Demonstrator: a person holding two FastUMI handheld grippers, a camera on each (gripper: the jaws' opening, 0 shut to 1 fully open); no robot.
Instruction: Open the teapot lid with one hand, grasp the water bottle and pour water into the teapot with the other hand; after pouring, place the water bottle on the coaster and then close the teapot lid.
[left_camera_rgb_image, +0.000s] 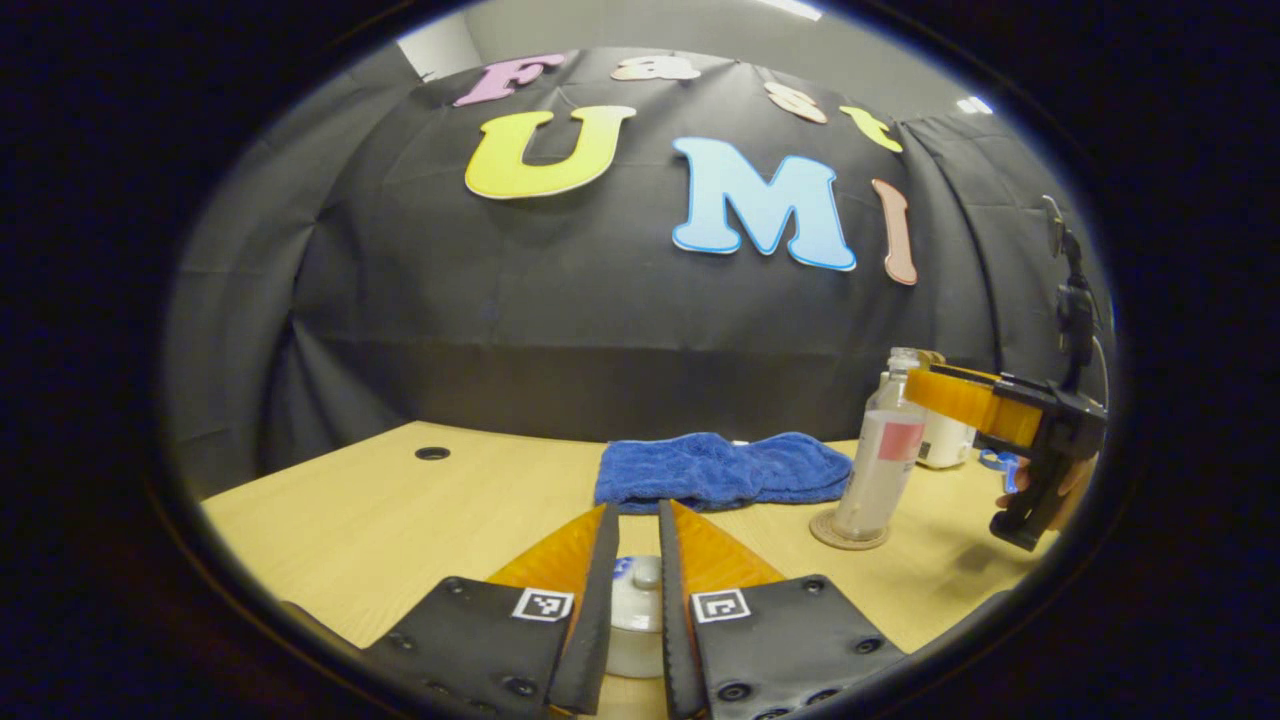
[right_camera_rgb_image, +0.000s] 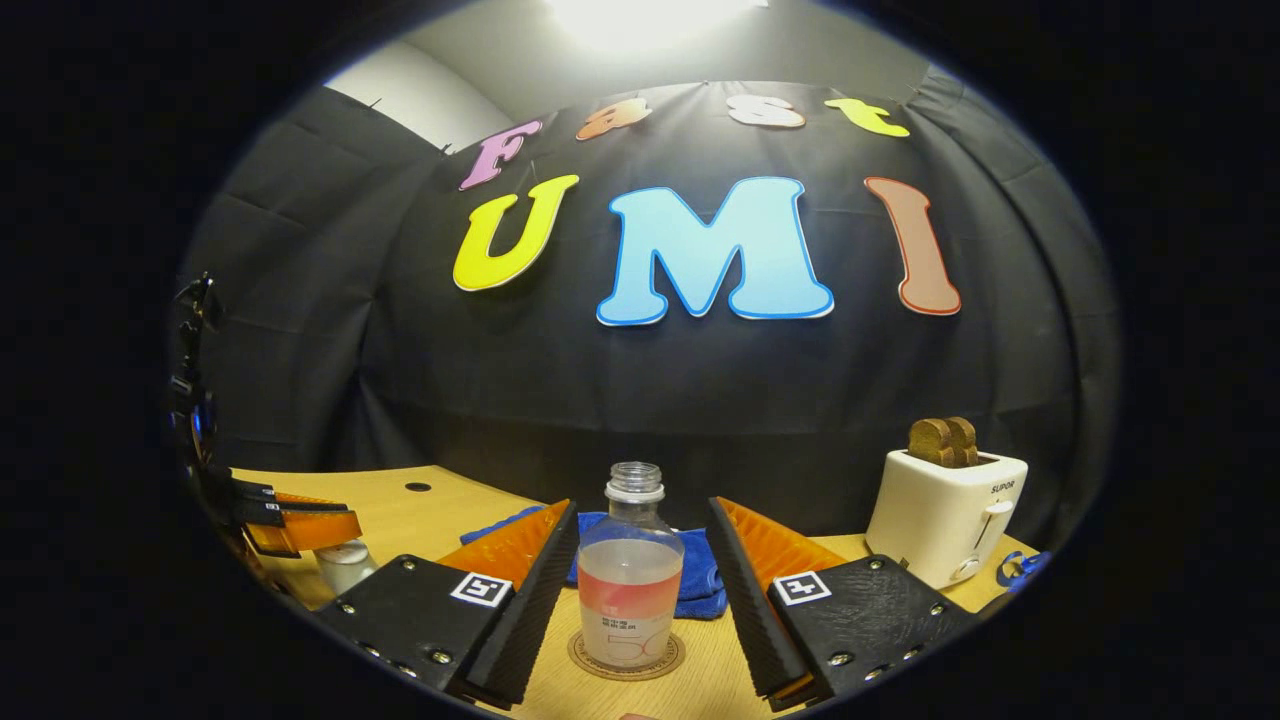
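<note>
A white teapot (left_camera_rgb_image: 635, 640) sits low between my left gripper's fingers. Its lid knob (left_camera_rgb_image: 647, 572) is in the narrow gap of my left gripper (left_camera_rgb_image: 635, 506), which is shut on it, and the lid rests on the pot. The clear, uncapped water bottle (right_camera_rgb_image: 630, 590) stands upright on the round coaster (right_camera_rgb_image: 627, 660), partly filled. My right gripper (right_camera_rgb_image: 640, 505) is open, a finger on each side of the bottle with a gap on both sides. In the left gripper view, the bottle (left_camera_rgb_image: 885, 460) stands at right on its coaster (left_camera_rgb_image: 848, 535), with the right gripper (left_camera_rgb_image: 925, 390) at its neck.
A blue towel (left_camera_rgb_image: 720, 470) lies behind the teapot at mid table. A white toaster (right_camera_rgb_image: 945, 510) holding toast slices stands at the back right, with a small blue object (right_camera_rgb_image: 1020, 570) beside it. The wooden table (left_camera_rgb_image: 400, 510) has a cable hole (left_camera_rgb_image: 432, 453) at far left.
</note>
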